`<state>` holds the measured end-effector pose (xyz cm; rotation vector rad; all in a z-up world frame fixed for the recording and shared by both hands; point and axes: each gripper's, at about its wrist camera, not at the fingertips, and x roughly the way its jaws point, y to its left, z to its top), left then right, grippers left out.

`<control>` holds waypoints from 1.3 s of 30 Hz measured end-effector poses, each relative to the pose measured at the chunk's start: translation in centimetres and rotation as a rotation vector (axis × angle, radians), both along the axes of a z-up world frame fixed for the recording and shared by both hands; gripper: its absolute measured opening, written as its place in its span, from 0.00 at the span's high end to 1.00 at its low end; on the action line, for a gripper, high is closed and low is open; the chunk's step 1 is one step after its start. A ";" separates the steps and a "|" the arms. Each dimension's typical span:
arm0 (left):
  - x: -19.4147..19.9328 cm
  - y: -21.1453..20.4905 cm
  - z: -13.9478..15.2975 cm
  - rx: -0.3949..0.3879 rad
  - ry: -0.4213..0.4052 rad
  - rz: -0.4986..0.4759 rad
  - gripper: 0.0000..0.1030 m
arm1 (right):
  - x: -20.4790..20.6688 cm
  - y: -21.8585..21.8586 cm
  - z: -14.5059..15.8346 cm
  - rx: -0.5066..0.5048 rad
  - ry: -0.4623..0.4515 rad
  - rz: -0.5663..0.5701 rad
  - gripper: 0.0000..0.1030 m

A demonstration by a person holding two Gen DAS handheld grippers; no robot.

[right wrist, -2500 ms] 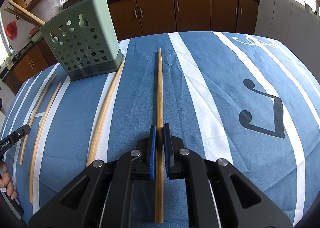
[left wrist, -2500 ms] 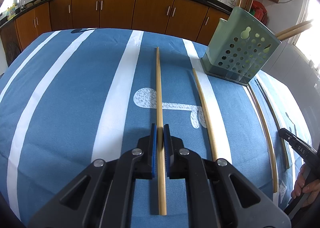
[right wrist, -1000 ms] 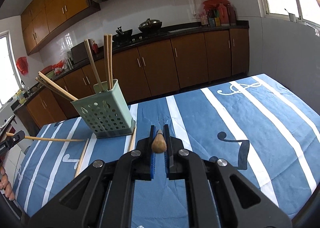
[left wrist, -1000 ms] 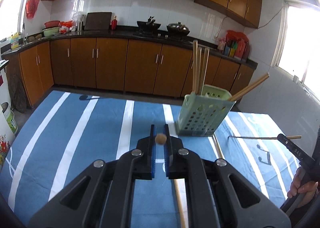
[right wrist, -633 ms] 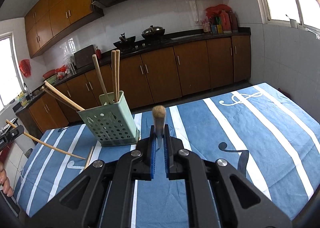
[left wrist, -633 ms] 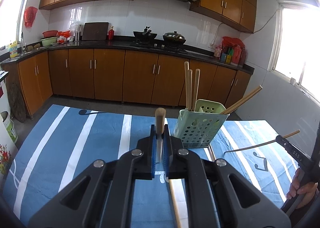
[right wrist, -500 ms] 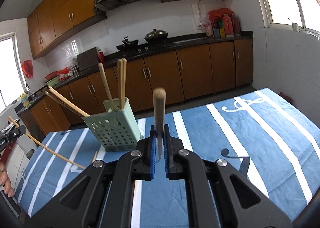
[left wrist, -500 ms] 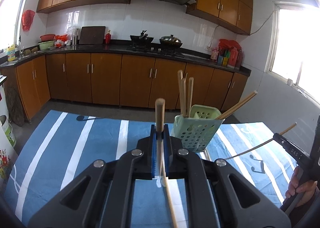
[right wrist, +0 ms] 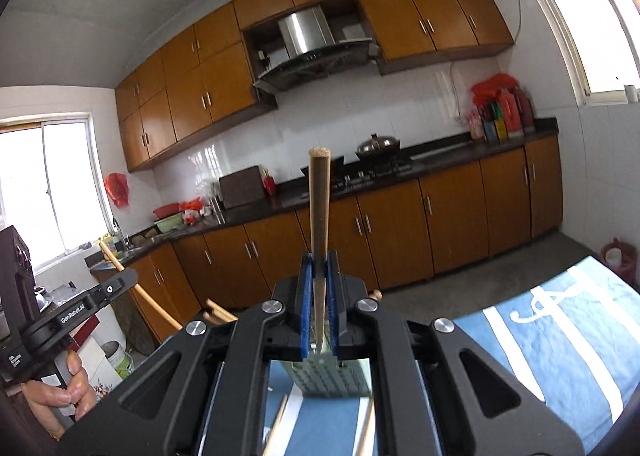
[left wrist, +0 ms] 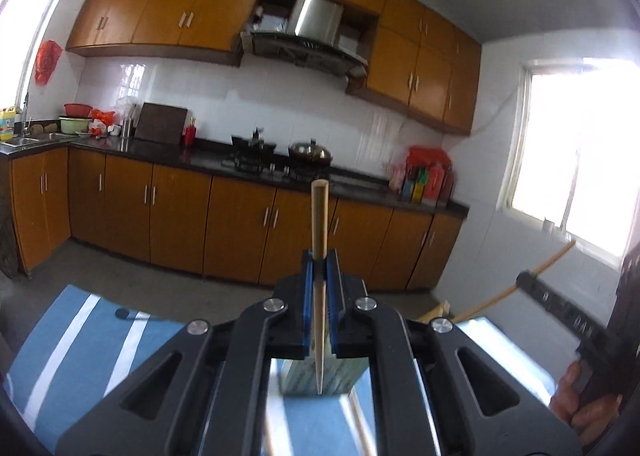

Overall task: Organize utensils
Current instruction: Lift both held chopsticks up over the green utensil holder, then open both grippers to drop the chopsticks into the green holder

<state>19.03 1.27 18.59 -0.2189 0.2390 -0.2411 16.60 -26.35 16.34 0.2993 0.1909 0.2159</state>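
My left gripper (left wrist: pixel 319 264) is shut on a wooden chopstick (left wrist: pixel 320 223) held upright, its thin tip over the green perforated holder (left wrist: pixel 304 380) seen below between the arms. My right gripper (right wrist: pixel 319 266) is shut on another wooden chopstick (right wrist: pixel 319 207), also upright, above the same holder (right wrist: pixel 332 380). Each gripper shows in the other's view with its chopstick: the right one (left wrist: pixel 536 288) at the right, the left one (right wrist: pixel 100 296) at the left. Two loose chopsticks (right wrist: pixel 276 432) lie on the cloth below the holder.
The table carries a blue cloth with white stripes (left wrist: pixel 80 336). Chopstick ends (right wrist: pixel 218 314) stick out of the holder. Behind the table are brown kitchen cabinets (left wrist: pixel 180 215) and a counter with a stove (left wrist: pixel 256 163). A small bucket (right wrist: pixel 118 360) stands on the floor.
Both grippers have lifted their chopsticks off the cloth, turned them upright and moved in over the green holder, which now sits low between the gripper arms.
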 end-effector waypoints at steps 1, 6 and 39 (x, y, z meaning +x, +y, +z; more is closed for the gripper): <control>0.3 -0.2 0.5 -0.015 -0.017 0.009 0.93 | 0.4 0.2 0.1 -0.004 -0.004 -0.002 0.93; 2.3 -1.3 1.8 -0.039 -0.104 0.091 0.93 | 3.4 1.2 -0.4 -0.060 0.022 -0.016 0.93; 8.2 -0.8 -3.0 -0.032 0.038 0.106 0.86 | 5.8 0.1 -3.1 -0.081 0.144 -0.058 0.88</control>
